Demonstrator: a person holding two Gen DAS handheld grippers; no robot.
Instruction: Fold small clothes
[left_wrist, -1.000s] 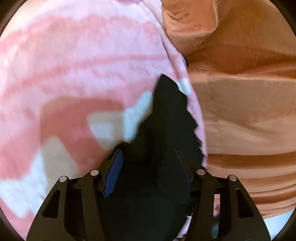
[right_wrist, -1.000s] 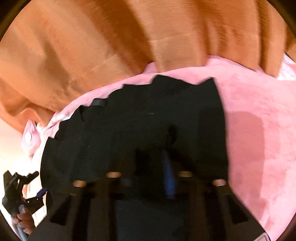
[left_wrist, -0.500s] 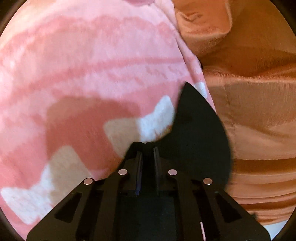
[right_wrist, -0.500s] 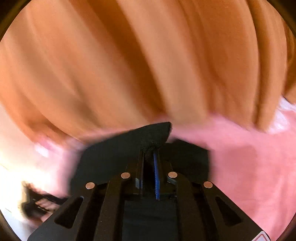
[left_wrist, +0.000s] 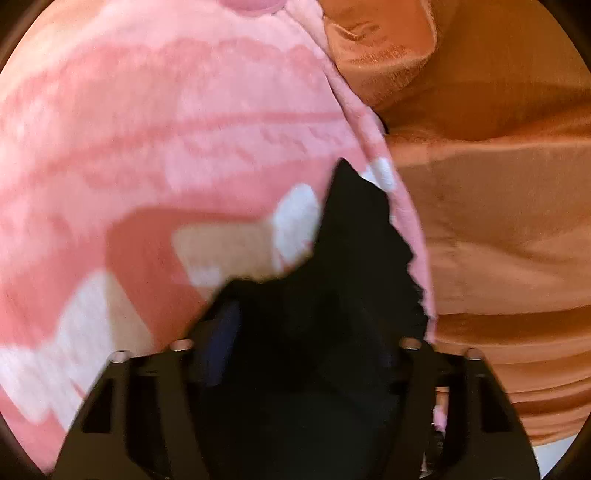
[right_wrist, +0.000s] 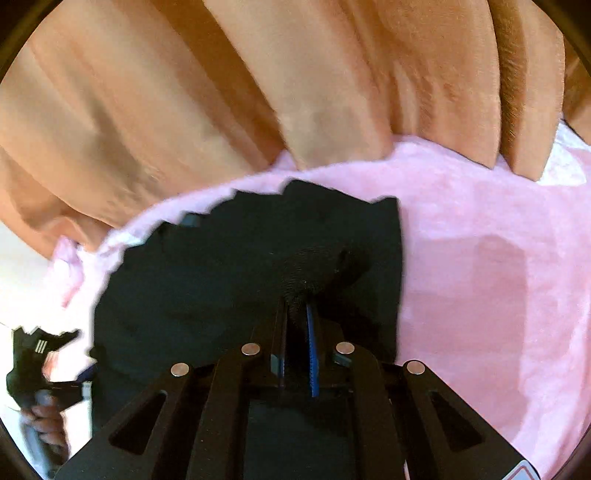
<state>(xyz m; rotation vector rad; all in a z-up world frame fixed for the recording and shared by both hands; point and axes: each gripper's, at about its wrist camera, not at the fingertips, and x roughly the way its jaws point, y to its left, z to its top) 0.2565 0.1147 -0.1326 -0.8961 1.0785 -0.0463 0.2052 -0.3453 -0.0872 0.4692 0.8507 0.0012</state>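
While blurred, the left wrist view shows the left gripper (left_wrist: 295, 332) with its 2 fingers spread wide, black garment (left_wrist: 354, 258) lying between and past them on the pink blanket (left_wrist: 166, 147); orange curtain (left_wrist: 498, 221) hangs right. Right wrist view: right gripper (right_wrist: 295, 314) nearly closed, pinching a raised fold of the garment (right_wrist: 221, 277), which lies spread on the blanket (right_wrist: 480, 240) at its near left, curtain (right_wrist: 258, 92) far behind.

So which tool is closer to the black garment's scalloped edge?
Left. The left tool is open over the black garment, right beside its scalloped edge; the right tool pinches a fold mid-cloth, away from that edge.
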